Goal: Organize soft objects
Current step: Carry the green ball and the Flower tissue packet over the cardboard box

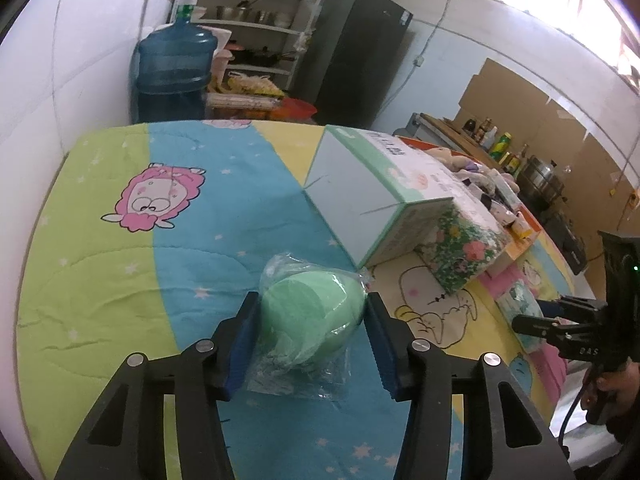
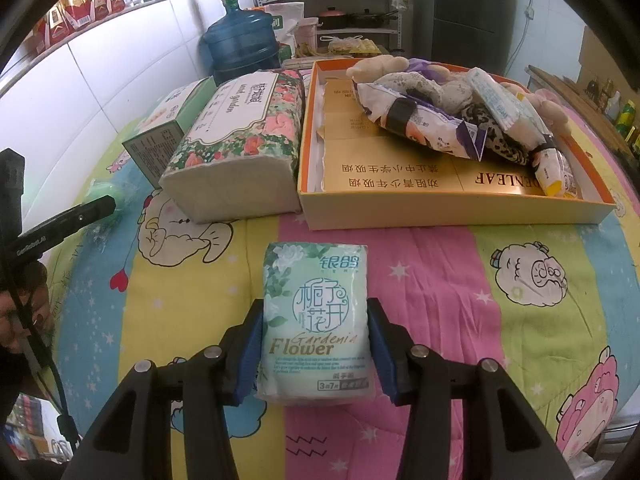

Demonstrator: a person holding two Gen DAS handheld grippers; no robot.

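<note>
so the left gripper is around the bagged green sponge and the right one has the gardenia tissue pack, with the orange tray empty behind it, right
Not quite: the orange tray is not empty. The right wrist view shows it piled with soft toys and packets. The rest holds: the left gripper brackets the bagged green sponge, and the right gripper grips the gardenia tissue pack.

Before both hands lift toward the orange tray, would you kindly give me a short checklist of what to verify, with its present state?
1. Right gripper clamped on the tissue pack: ok, pads press both sides.
2. Left gripper around the bagged green sponge: ok, centred between the pads.
3. Left grip firm: cannot tell; pads meet the wrapper, squeeze unclear.
4. Room in the orange tray: ok, front part bare.
5. Path to the tray for the sponge: not ok, the floral tissue pack stands between.
</note>
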